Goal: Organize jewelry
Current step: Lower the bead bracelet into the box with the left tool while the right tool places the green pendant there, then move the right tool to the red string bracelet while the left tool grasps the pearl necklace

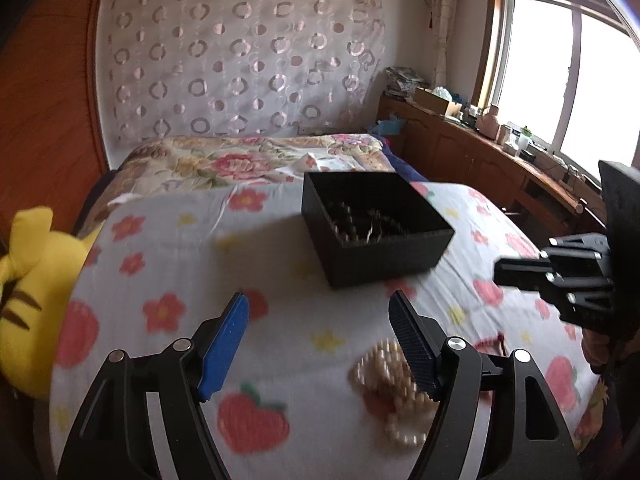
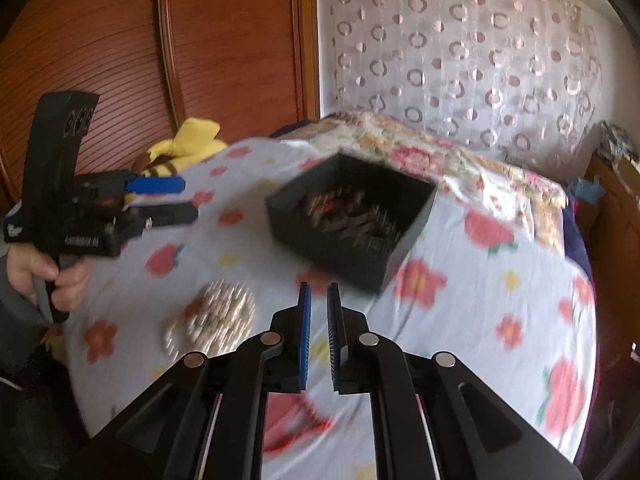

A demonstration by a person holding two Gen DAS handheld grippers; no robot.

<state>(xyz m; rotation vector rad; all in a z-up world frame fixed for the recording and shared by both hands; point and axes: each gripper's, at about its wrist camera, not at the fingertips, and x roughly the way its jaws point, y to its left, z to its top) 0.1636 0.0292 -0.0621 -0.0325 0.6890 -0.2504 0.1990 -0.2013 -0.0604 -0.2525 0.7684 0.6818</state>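
now, lower the wide-open left gripper squarely over the pearl necklace; right gripper, nearly closed, holds nothing.

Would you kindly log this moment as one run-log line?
left gripper: open, empty | right gripper: nearly shut, empty | cream pearl bead necklace: on floral bedsheet | square black box: holds jewelry

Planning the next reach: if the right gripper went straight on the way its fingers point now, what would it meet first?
Most likely the black box. The right gripper, jaws nearly shut and holding nothing, points at the box's near corner on the floral bedsheet. Motion blur hides depth, so it could touch the sheet just before it.
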